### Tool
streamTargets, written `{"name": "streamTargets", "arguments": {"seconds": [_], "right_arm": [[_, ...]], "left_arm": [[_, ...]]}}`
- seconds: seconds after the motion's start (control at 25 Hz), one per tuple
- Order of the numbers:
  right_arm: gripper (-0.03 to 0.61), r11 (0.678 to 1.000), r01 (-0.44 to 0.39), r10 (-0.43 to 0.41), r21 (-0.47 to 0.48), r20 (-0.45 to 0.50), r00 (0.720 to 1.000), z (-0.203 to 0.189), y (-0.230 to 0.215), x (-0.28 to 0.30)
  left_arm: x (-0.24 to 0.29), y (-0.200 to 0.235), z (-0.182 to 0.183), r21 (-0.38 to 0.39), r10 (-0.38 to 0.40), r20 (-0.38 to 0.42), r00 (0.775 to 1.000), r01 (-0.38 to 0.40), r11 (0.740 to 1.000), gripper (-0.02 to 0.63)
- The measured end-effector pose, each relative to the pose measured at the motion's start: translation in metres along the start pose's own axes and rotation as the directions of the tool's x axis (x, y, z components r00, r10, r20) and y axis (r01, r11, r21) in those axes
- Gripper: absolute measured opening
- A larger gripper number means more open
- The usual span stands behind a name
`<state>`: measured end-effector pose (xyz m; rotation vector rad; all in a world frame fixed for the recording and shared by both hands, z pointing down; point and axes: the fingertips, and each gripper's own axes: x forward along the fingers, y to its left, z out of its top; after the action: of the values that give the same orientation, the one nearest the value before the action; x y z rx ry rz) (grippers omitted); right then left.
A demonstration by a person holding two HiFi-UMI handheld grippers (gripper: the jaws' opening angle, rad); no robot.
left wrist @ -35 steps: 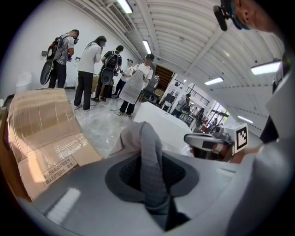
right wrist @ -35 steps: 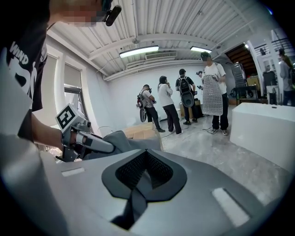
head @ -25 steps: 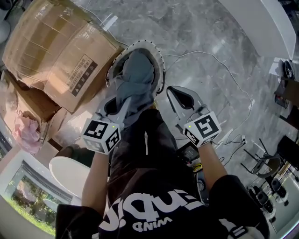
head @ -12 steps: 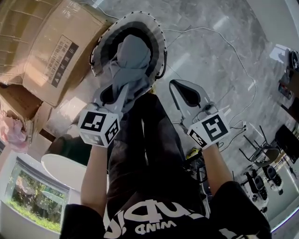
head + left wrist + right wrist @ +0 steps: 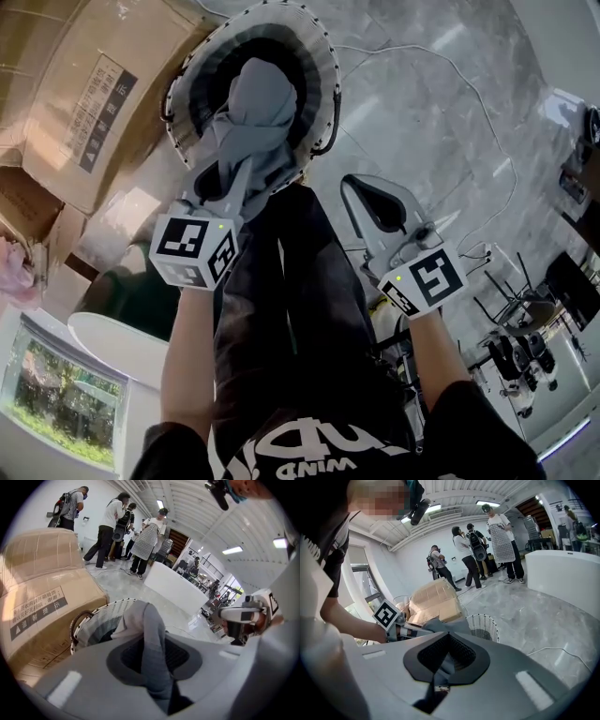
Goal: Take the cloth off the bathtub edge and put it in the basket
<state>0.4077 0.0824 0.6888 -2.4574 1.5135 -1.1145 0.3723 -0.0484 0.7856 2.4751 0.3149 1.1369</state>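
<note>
Grey left hand-held gripper [image 5: 246, 176]: clamped on one end of the cloth, pointing down and away from the person.
Cloth [image 5: 262, 103]: grey, bunched over the mouth of the basket, its tail trailing across the near rim back to the jaws.
Long axis: from the jaws straight ahead toward the basket's middle.
Basket [image 5: 325, 75]: round, white, woven, on the floor just ahead of the left hand-held gripper.
Right hand-held gripper [image 5: 354, 186]: jaws together on nothing, to the basket's right, apart from the cloth.
Nearer hand: the left, which alone carries the cloth.
Coming move: the jaws probably need to pass over the rim before letting go, or the tail may hang outside.
Cardboard box [image 5: 75, 94]: just beside the basket, on its left.
</note>
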Motion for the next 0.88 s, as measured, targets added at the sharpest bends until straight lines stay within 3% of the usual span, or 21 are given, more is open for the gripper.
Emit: {"name": "streamTargets", "arguments": {"seconds": [0.28,0.64,0.72,0.88], "right_arm": [[0.009,1.0,-0.006,0.006,0.005,-0.006,1.0,-0.003,-0.001,0.002],[0.009,1.0,-0.01,0.011,0.008,-0.026,1.0,-0.009,-0.004,0.007],[0.009,1.0,-0.011,0.012,0.011,-0.028,1.0,-0.01,-0.004,0.009],[0.009,1.0,-0.012,0.012,0.013,-0.03,0.999,-0.01,-0.005,0.012]], "left_arm": [[0.01,0.008,-0.007,-0.001,0.027,-0.005,1.0,-0.027,1.0,0.067],[0.02,0.022,-0.014,0.059,0.087,-0.035,0.996,-0.085,0.995,0.084],[0.023,0.027,-0.015,0.055,0.118,-0.045,0.992,-0.115,0.992,0.245],[0.031,0.029,-0.014,0.059,0.119,-0.057,0.991,-0.115,0.992,0.28]]}}
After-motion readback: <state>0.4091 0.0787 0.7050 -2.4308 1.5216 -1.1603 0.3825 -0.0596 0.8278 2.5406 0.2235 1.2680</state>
